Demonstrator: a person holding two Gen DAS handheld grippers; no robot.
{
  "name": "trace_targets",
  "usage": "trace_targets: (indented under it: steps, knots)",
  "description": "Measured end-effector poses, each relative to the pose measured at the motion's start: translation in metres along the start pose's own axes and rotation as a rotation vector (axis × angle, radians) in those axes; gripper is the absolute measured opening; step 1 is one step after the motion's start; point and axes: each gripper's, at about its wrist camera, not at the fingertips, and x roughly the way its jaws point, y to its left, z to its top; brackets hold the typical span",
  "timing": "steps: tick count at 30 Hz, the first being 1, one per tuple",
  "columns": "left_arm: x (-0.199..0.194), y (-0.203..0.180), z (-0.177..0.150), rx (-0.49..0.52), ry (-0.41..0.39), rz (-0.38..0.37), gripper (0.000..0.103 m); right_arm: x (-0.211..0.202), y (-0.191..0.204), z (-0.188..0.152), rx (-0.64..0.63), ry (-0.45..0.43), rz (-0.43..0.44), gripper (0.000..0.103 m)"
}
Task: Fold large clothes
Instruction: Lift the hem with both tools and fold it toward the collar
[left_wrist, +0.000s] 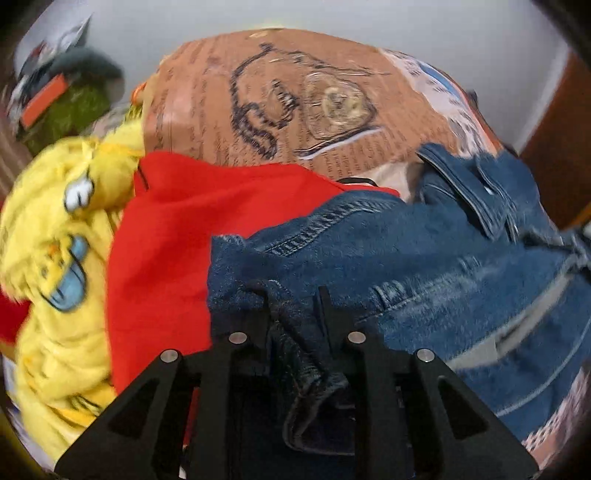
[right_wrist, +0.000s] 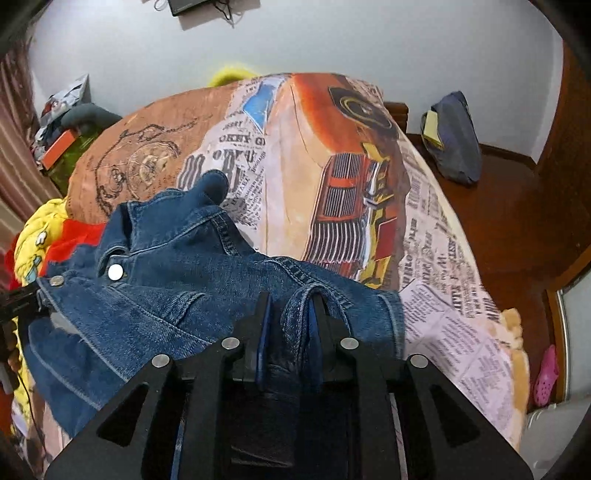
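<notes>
Now, L gripper (left_wrist: 293, 306) & R gripper (right_wrist: 291, 310) each pinching denim jacket (right_wrist: 177, 280) fabric, bed (right_wrist: 443, 332)

We see a jacket (right_wrist: 177, 280) of coarse blue denim with raised stitched seams and a shiny metal button (right_wrist: 115, 272), lying on a bedsheet (right_wrist: 295, 155) of smooth, matt printed cloth. Beside it, a red cloth (left_wrist: 177, 236) looks flat and matt, and a yellow garment (left_wrist: 62, 229) fleecy. The floor (right_wrist: 517, 206) is glossy dark wood; both grippers (left_wrist: 293, 306) (right_wrist: 290, 306) are matt black plastic with polished metal pins.
</notes>
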Motion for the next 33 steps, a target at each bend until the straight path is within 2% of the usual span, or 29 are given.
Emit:
trace_targets:
  steps: [1, 2, 4, 6, 9, 12, 18, 21, 23, 24, 26, 28, 31, 33]
  knots:
    - [-0.006, -0.001, 0.001, 0.009, -0.003, 0.002, 0.021, -0.008, 0.0, 0.0, -0.009, -0.009, -0.024, 0.026]
    - [-0.014, -0.001, 0.002, 0.011, -0.01, 0.0, 0.022, -0.02, 0.0, 0.0, -0.022, -0.027, -0.068, 0.038]
    - [-0.034, 0.001, 0.003, -0.002, -0.04, -0.025, 0.03, -0.035, -0.002, 0.001, -0.042, -0.061, -0.112, 0.049]
    - [-0.053, 0.004, 0.003, -0.015, -0.067, -0.034, 0.058, -0.051, -0.003, 0.0, -0.058, -0.081, -0.121, 0.05]
    - [-0.085, 0.007, -0.003, -0.002, -0.163, 0.0, 0.066, -0.074, 0.0, -0.009, -0.074, -0.101, -0.099, 0.05]
    - [-0.1, 0.007, -0.013, 0.024, -0.169, 0.013, 0.067, -0.088, 0.012, -0.022, -0.119, -0.091, -0.085, 0.05]
    - [-0.089, -0.017, -0.057, 0.19, -0.087, 0.075, 0.07, -0.084, 0.042, -0.062, -0.2, -0.041, -0.051, 0.053]
    - [-0.07, -0.028, -0.074, 0.229, -0.037, 0.022, 0.07, -0.069, 0.053, -0.076, -0.222, 0.002, -0.03, 0.052]
    - [-0.063, -0.033, -0.078, 0.235, -0.028, 0.026, 0.07, -0.048, 0.064, -0.077, -0.242, 0.048, -0.03, 0.053]
    - [-0.058, -0.037, -0.077, 0.237, -0.032, 0.028, 0.07, -0.041, 0.068, -0.076, -0.257, 0.052, -0.046, 0.053]
    - [-0.047, -0.042, -0.068, 0.229, -0.031, 0.026, 0.07, -0.03, 0.076, -0.071, -0.276, 0.05, -0.064, 0.062]
    - [-0.032, -0.048, -0.057, 0.228, -0.02, 0.047, 0.07, -0.013, 0.083, -0.057, -0.278, 0.067, -0.062, 0.064]
    - [-0.006, -0.051, -0.031, 0.228, -0.011, 0.125, 0.07, 0.013, 0.087, -0.03, -0.268, 0.094, -0.066, 0.064]
    - [0.003, -0.042, -0.005, 0.186, -0.027, 0.184, 0.068, 0.023, 0.087, -0.011, -0.254, 0.086, -0.096, 0.064]
